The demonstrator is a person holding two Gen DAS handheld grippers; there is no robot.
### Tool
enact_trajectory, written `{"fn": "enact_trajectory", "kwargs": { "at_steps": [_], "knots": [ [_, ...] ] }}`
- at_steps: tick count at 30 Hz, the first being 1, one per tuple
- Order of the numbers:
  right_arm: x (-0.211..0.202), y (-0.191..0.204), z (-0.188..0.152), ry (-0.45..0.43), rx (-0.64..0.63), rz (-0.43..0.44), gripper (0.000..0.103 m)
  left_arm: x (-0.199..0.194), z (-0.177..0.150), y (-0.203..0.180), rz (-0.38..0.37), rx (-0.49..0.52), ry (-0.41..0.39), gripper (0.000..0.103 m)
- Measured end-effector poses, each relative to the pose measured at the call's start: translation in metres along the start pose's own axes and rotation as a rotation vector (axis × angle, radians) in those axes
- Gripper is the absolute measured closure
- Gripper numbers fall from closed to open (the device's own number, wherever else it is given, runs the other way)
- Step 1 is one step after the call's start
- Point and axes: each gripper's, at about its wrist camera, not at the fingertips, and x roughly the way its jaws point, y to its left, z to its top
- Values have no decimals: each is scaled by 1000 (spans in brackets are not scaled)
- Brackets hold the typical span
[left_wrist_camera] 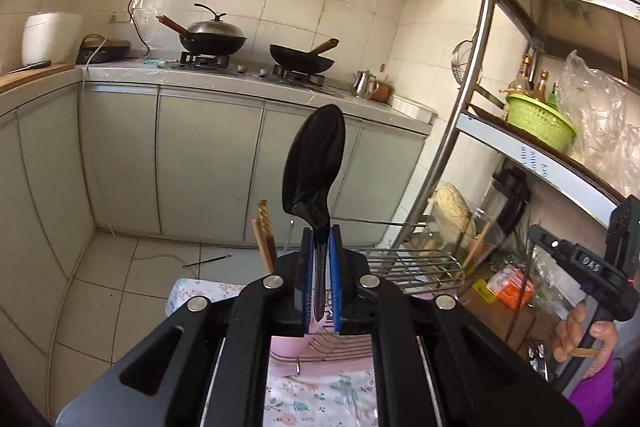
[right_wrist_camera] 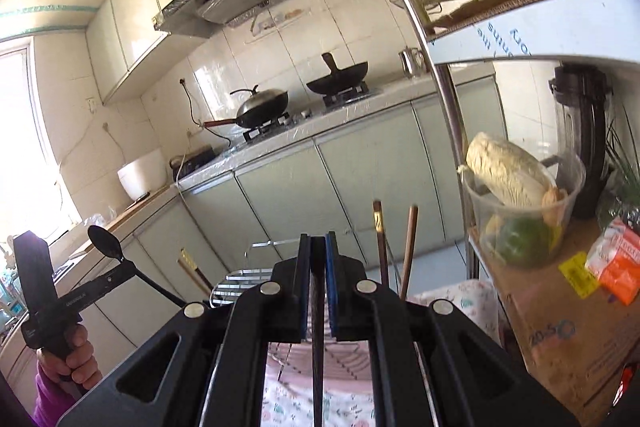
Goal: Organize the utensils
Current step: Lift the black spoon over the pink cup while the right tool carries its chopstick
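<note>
The left gripper [left_wrist_camera: 320, 239] has its blue-padded jaws clamped on the thin neck of a glossy black spoon [left_wrist_camera: 314, 163], whose oval bowl stands upright above the jaws while the handle runs down between the pads; in the right wrist view the same spoon [right_wrist_camera: 106, 243] shows small at far left, tilted up from that gripper. The right gripper [right_wrist_camera: 318, 239] is closed on a slim dark stick, seemingly a chopstick [right_wrist_camera: 318, 327], which passes straight down between its ribbed blue pads and out toward the bottom edge. Both tools are matte black plastic with round silver rivets on their linkages. Just beyond the jaws sits a wire rack [left_wrist_camera: 416, 263] of thin steel bars, and beside it brown wooden chopsticks [right_wrist_camera: 408, 251] stand upright, one with a gold-patterned tip, though what holds them is hidden. Under the rack lies a tabletop [left_wrist_camera: 320, 403] covered in a pale floral cloth with a pink patch. The person's right hand [left_wrist_camera: 584, 335] grips the right tool's handle at the edge of the left wrist view, a purple sleeve below it; the left hand [right_wrist_camera: 70, 351] shows likewise, fist closed round its handle. Farther off are grey-green cabinets, two black woks [left_wrist_camera: 302, 59] on a gas hob, a white rice cooker [left_wrist_camera: 50, 37], and a steel shelf rack holding a green plastic basket [left_wrist_camera: 538, 121]
</note>
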Motion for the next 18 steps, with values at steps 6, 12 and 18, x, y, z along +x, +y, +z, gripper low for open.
{"fn": "enact_trajectory", "kwargs": {
  "at_steps": [6, 12, 18],
  "knots": [
    [9, -2, 13, -51, -11, -16, 96, 31, -13, 5, 49, 16, 53, 96],
    [20, -2, 21, -124, -45, -50, 96, 56, -37, 11, 59, 26, 100, 96],
    [31, 1, 24, -188, -92, -92, 96, 73, -57, 21, 40, 2, 143, 96]
  ]
}}
